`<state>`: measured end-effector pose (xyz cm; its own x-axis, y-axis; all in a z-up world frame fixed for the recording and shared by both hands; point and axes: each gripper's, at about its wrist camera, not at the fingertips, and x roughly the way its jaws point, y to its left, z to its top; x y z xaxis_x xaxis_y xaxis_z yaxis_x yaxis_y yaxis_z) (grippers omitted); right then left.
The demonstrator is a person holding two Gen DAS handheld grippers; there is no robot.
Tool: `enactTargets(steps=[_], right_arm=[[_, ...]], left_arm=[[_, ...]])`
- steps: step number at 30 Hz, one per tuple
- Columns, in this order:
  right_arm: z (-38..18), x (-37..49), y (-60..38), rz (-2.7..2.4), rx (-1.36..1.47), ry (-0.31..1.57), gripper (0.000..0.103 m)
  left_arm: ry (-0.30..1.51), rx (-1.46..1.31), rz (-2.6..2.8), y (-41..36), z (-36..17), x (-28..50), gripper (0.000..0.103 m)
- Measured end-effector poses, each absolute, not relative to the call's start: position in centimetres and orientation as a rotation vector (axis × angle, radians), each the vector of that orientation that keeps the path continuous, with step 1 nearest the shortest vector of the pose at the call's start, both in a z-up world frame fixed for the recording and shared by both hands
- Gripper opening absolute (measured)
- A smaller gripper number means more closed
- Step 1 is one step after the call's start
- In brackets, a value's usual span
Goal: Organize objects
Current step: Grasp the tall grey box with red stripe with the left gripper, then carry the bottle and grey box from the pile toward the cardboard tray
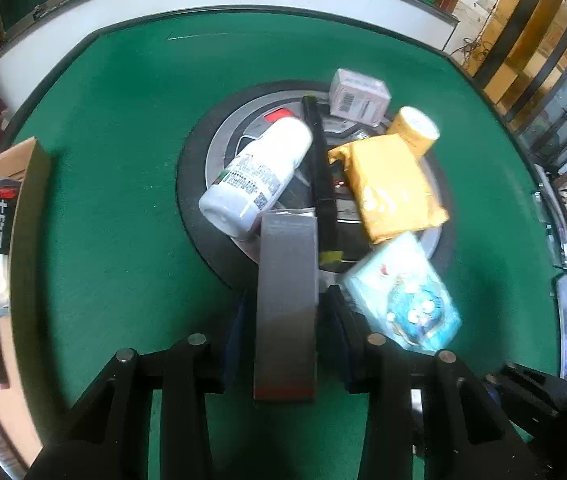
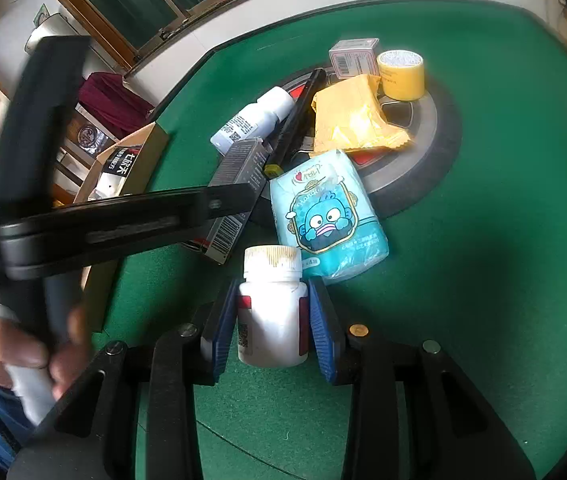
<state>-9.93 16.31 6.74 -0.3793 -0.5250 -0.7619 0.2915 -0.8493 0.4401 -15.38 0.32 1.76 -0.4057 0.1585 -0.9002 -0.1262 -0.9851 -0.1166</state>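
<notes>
My left gripper (image 1: 287,300) is shut on a long grey box (image 1: 285,280) that runs lengthwise between its blue pads, its far end resting against the round disc (image 1: 191,208). In the right wrist view this gripper crosses the picture as a blurred black arm over the same grey box (image 2: 239,172), with a person's hand (image 2: 11,340) on its handle. My right gripper (image 2: 273,286) is shut on an upright white pill bottle (image 2: 271,320) with a white cap, just above the green table (image 2: 483,280).
On the disc lie a white bottle (image 1: 255,176), a black stick (image 1: 319,160), a yellow packet (image 1: 391,188), a yellow roll (image 1: 413,130) and a pink box (image 1: 359,96). A blue tissue pack (image 2: 327,212) leans on its rim. An open cardboard box (image 1: 27,208) holds packets at the left.
</notes>
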Motion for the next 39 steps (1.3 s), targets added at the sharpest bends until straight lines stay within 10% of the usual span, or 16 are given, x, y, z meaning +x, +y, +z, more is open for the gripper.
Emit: enactTargets(steps=[39], right_arm=[[7.6,-7.9,14.1,-2.223,1.262,-0.290,0.033]], left_arm=[[-0.154,-1.234,2.739,-5.5,6.7,-2.5,0.023]])
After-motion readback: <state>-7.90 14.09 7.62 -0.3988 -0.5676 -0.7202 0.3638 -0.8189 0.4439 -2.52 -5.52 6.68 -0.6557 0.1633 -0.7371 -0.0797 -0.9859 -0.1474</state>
